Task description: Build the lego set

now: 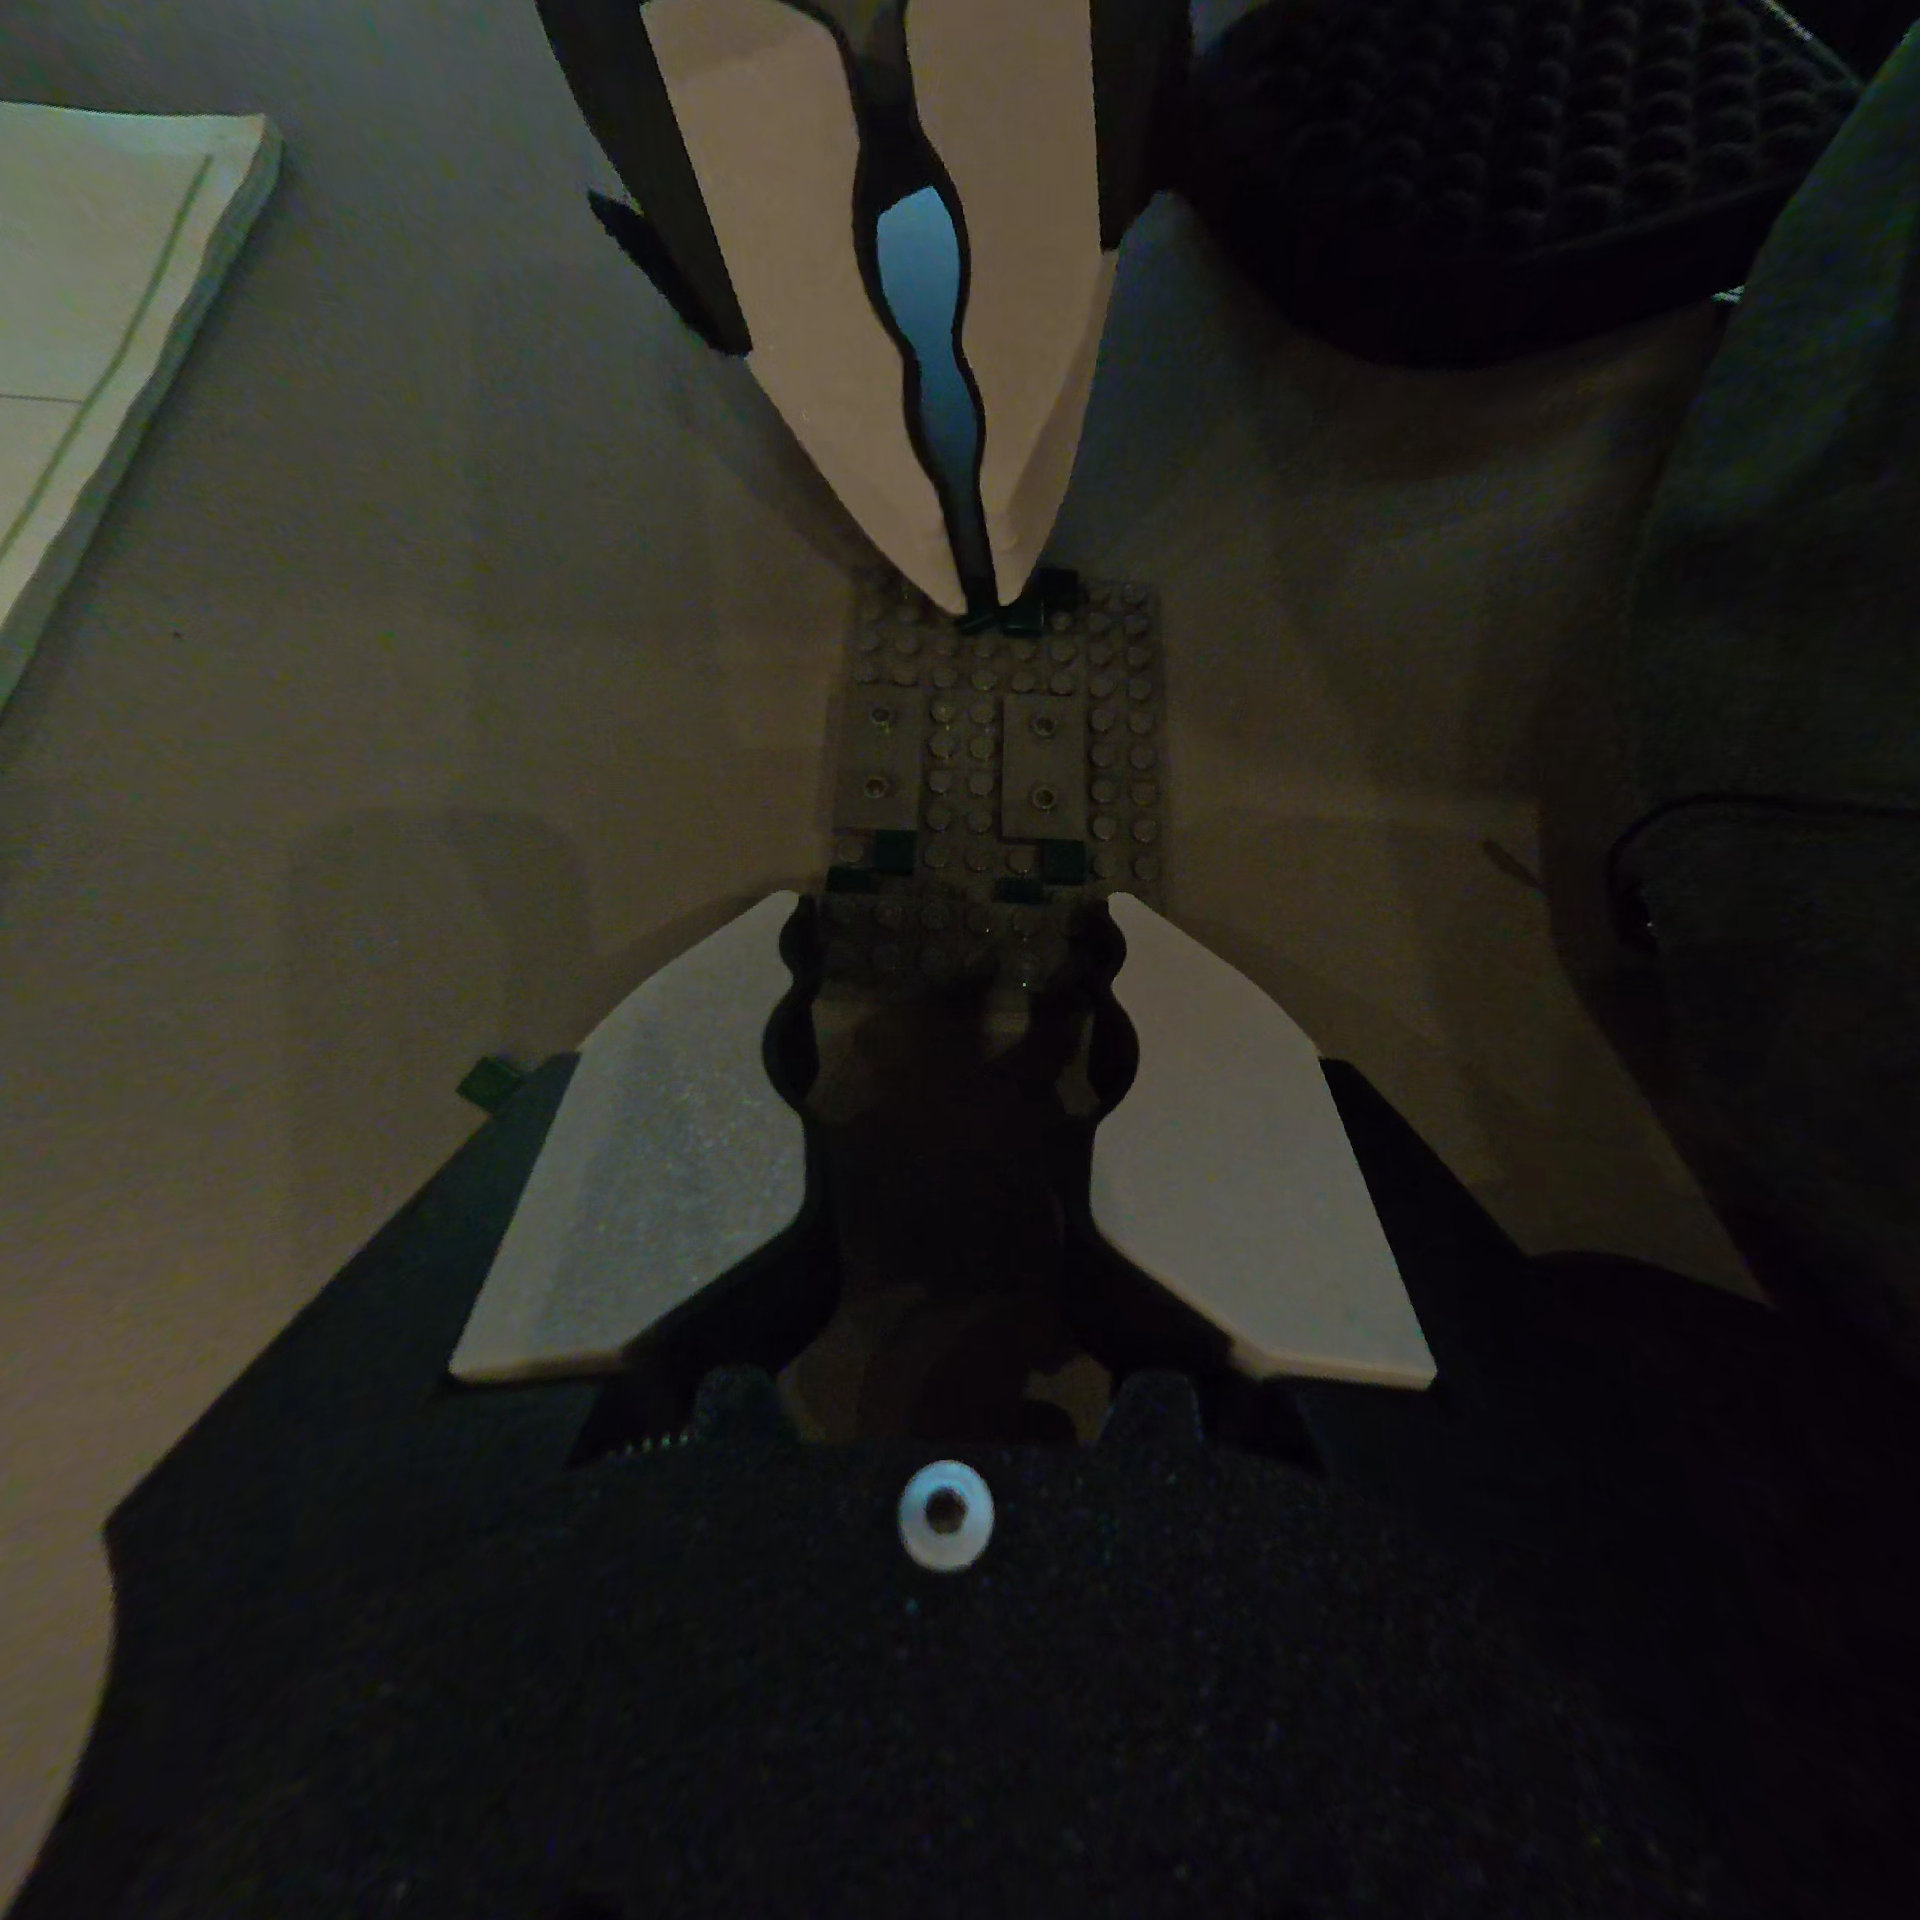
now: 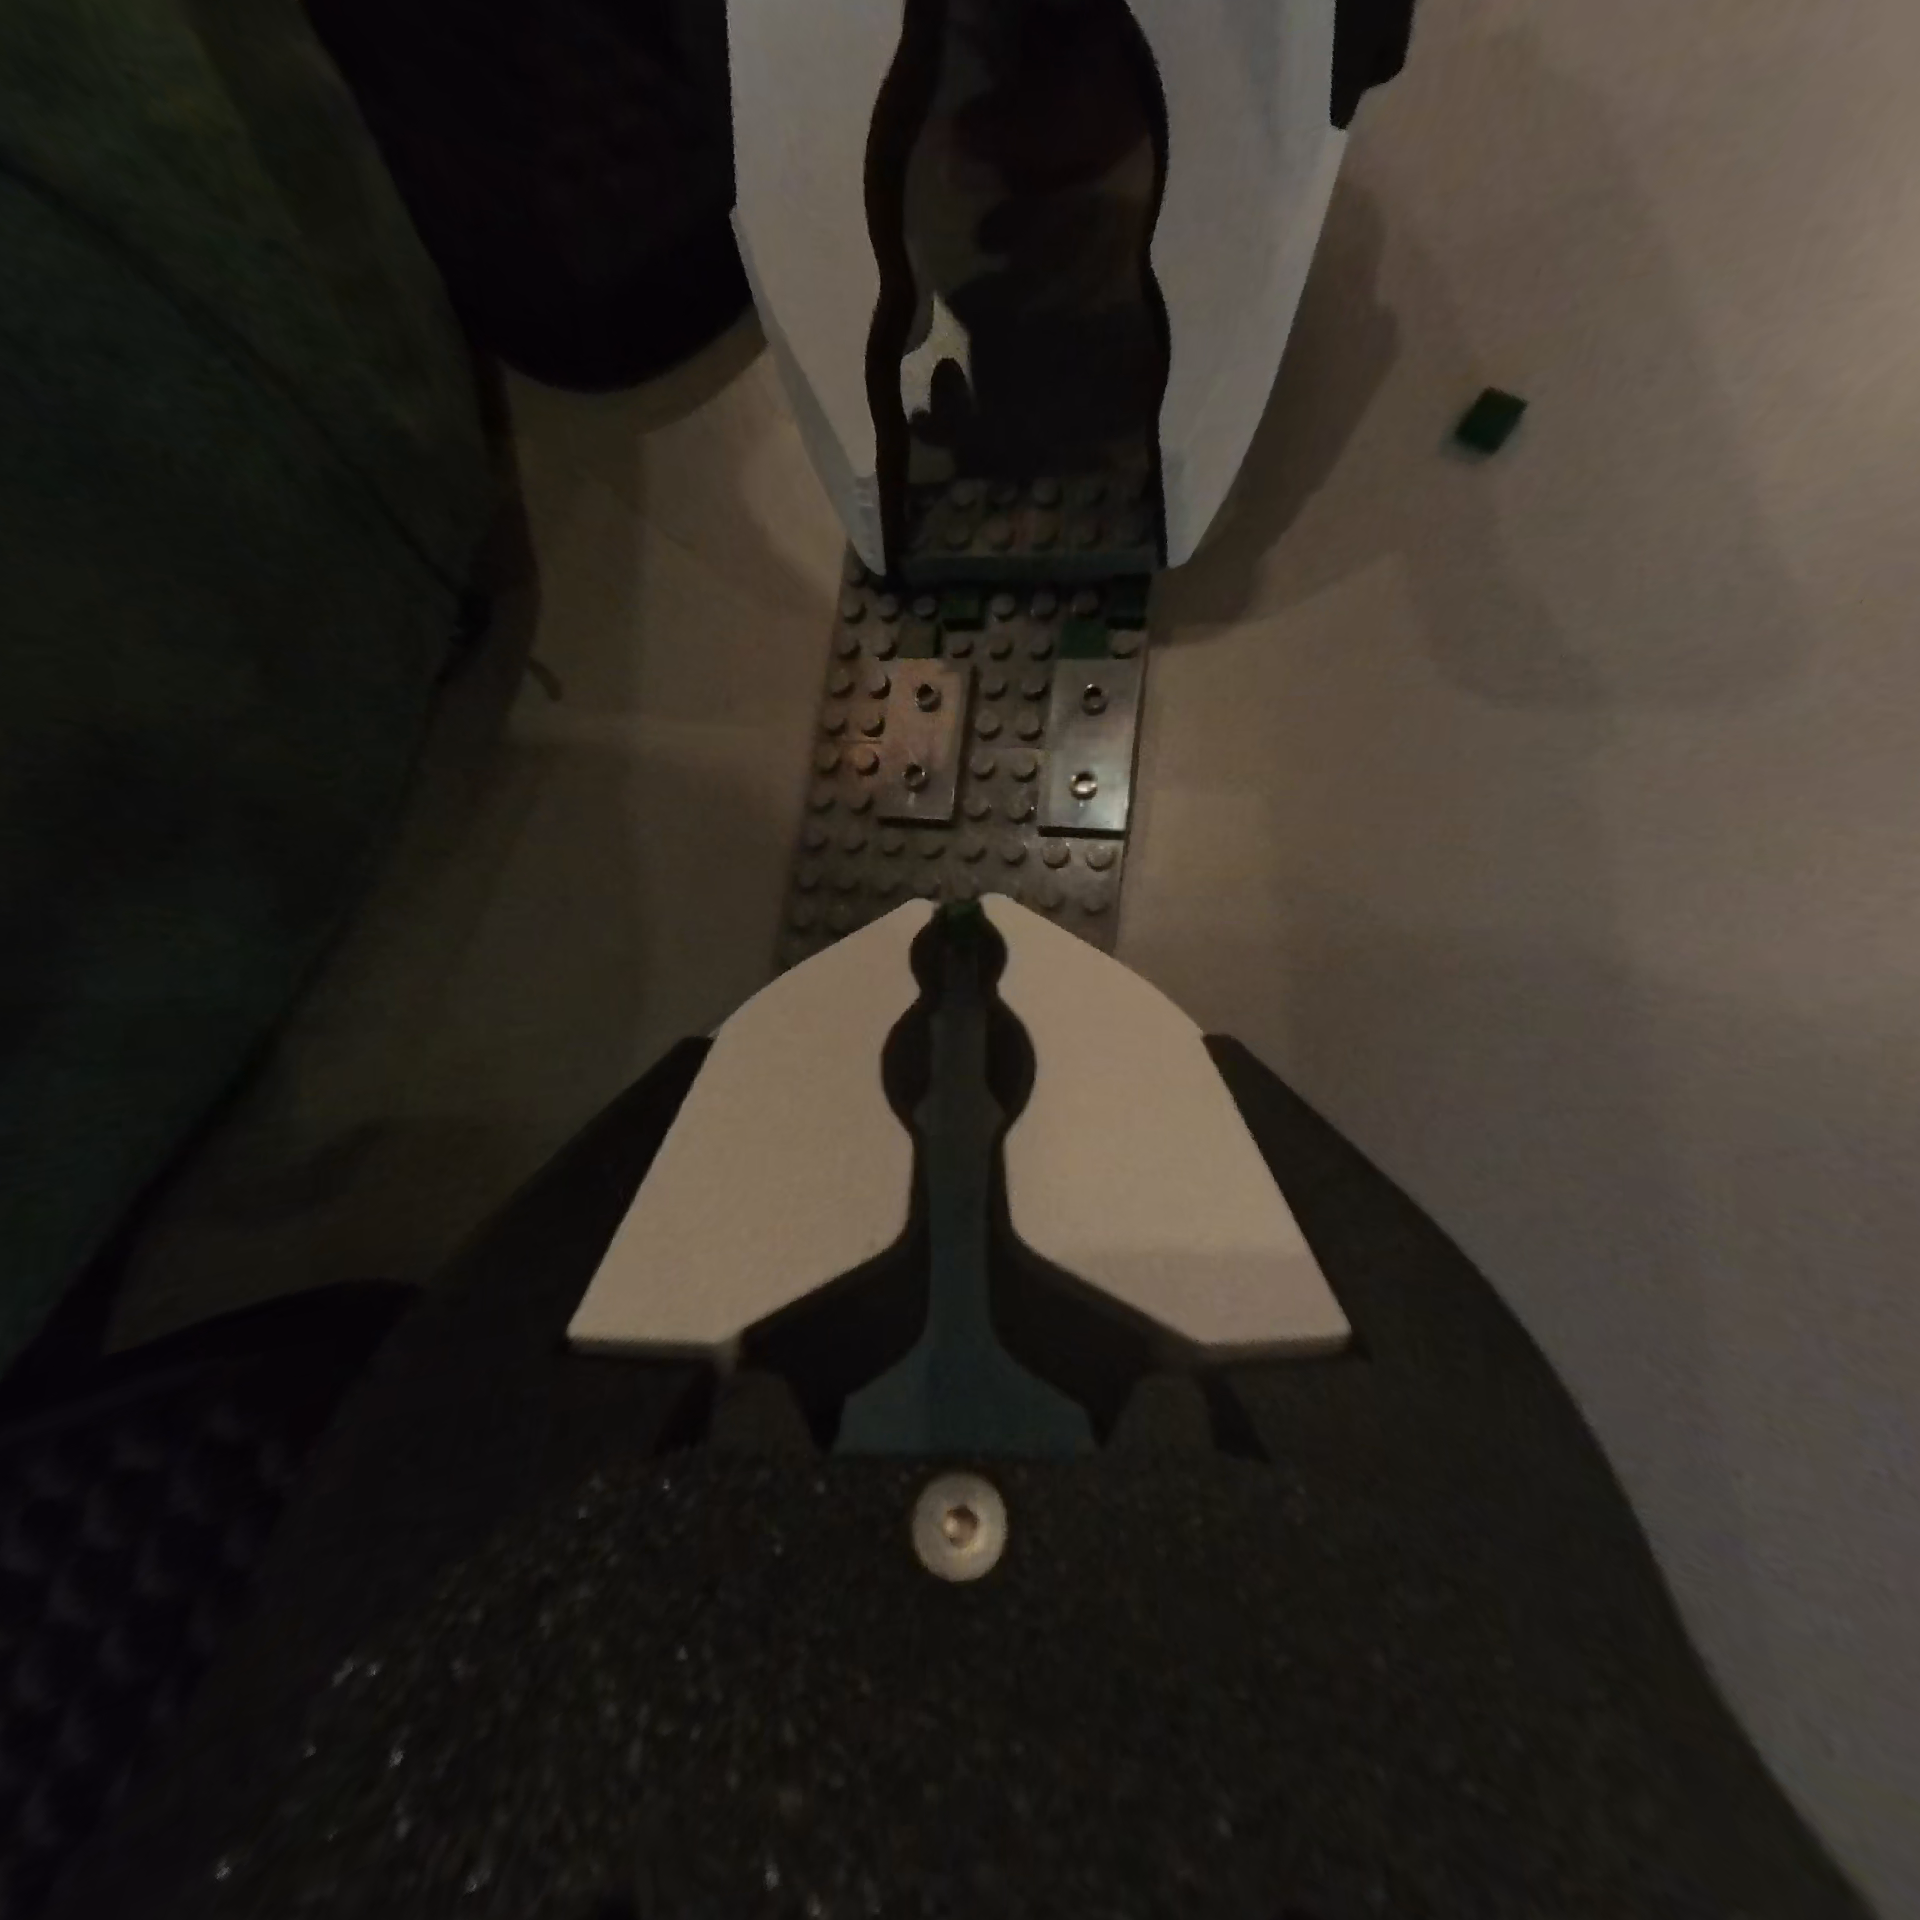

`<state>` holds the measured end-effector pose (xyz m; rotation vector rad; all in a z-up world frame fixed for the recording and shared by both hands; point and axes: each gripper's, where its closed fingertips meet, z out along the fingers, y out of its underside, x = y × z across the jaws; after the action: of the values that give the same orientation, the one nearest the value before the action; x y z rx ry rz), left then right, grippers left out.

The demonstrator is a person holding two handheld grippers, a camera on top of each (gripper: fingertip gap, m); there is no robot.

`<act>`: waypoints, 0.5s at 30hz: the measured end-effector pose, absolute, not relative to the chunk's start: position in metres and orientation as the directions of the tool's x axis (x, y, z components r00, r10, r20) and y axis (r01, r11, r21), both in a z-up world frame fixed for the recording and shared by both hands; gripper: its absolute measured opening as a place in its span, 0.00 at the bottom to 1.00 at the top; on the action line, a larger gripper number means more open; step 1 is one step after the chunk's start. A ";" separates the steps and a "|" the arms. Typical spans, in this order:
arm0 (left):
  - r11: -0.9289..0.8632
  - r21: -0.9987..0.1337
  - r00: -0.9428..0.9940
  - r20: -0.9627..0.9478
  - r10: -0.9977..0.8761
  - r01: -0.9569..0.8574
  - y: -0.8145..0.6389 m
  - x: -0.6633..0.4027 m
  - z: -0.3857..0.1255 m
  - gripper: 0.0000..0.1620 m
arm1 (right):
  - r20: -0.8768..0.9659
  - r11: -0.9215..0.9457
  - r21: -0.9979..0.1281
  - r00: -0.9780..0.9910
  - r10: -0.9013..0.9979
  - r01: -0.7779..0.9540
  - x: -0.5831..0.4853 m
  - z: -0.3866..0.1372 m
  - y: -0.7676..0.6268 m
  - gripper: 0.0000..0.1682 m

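At the left edge of the table [image 1: 416,727] lies one white paper [image 1: 104,364]. Right of it sits one loose green piece [image 1: 488,1081], well apart from the build.

In the middle is one grey plate [image 1: 966,727]. The left gripper [image 1: 951,914] stands wide, one finger on each long side of the plate's end, and I think it is pinching the plate to keep it from sliding. On the plate are two smooth grey tiles [image 1: 883,758], side by side. Small green bits [image 1: 894,852] sit at the end by the left gripper; I count about four, but it is too dark to be sure.

At the other end, the right gripper [image 1: 979,608] is nearly closed on one tiny green brick [image 1: 977,623], right down on the studs. One or two more green bits sit just beside it.

So the step looks like adding this brick. Next it likely needs a straight push down until it clicks, then the fingers let go.

At the far right corner is one black bumpy thing [image 1: 1507,156].
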<state>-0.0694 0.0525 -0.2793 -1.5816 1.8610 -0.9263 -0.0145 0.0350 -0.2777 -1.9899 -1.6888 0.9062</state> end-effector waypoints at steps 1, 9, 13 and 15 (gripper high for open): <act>0.083 -0.777 -0.180 0.040 -0.983 -0.624 0.052 -0.069 -0.279 0.31 | -0.225 -0.205 -0.659 0.071 0.972 0.724 -0.015 -0.276 0.035 0.01; 0.083 -0.778 -0.181 0.040 -0.983 -0.623 0.052 -0.069 -0.279 0.31 | -0.135 -0.158 -0.675 0.089 0.987 0.721 -0.011 -0.270 0.038 0.00; 0.084 -0.778 -0.181 0.039 -0.983 -0.623 0.052 -0.069 -0.279 0.31 | -0.095 -0.115 -0.670 0.069 0.993 0.734 -0.011 -0.270 0.036 0.00; 0.086 -0.778 -0.183 0.038 -0.982 -0.623 0.052 -0.069 -0.279 0.31 | -0.100 -0.102 -0.656 0.047 0.994 0.748 -0.011 -0.272 0.035 0.04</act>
<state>-0.0692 0.0518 -0.2792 -1.5764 1.8630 -0.9276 -0.0111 0.0348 -0.2724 -1.9021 -1.7467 0.7648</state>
